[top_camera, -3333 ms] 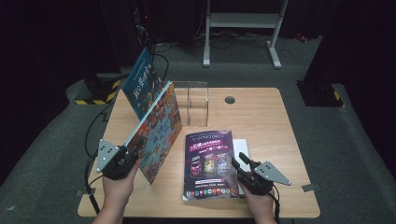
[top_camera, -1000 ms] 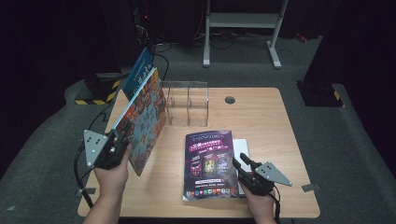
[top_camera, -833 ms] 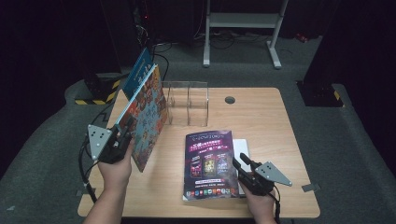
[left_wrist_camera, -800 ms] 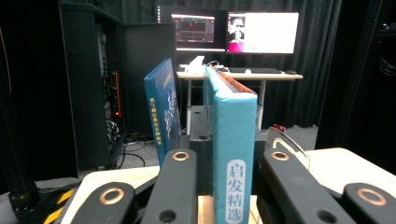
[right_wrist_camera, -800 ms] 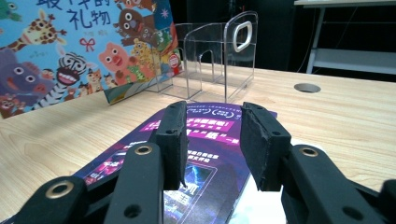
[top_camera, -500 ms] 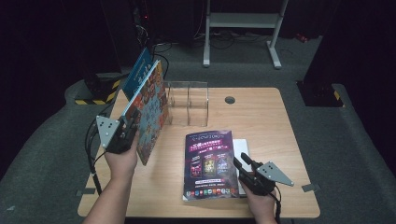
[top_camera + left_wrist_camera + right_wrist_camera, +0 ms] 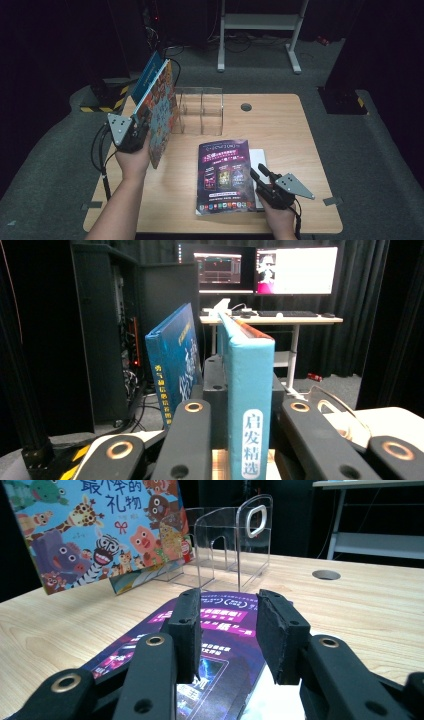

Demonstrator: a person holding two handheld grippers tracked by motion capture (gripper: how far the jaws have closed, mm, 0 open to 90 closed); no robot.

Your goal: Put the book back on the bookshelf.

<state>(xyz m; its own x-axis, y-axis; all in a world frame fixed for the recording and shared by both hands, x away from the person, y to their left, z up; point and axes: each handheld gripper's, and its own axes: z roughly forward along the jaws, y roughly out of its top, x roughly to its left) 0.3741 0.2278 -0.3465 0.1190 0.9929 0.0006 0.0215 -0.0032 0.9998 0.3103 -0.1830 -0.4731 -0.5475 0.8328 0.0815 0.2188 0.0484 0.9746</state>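
High view: the left gripper [image 7: 131,134] holds a large, thin picture book with a cartoon-animal cover and a light-blue spine [image 7: 161,116] at the left edge of the wooden table [image 7: 280,130]. The book stands on edge, tilted; its long axis runs from the gripper up and away toward the far left, and the illustrated cover faces the table's centre. Its lower corner lies near the tabletop; contact cannot be judged. Behind it a second, dark-blue hardcover book [image 7: 148,75] leans the same way. Just beside the picture book stands a clear acrylic divided book holder [image 7: 202,110].

Left gripper view: the jaws pinch the light-blue spine [image 7: 250,410], which rises upright between them, the book receding edge-on from the camera.

Right gripper view: the right gripper [image 7: 226,630] has its jaws spread apart, nothing pressed between them, poised over a glossy purple magazine [image 7: 210,645] lying flat on the table. In the high view this magazine [image 7: 224,176] points lengthwise away from the person, over a white sheet [image 7: 260,160].
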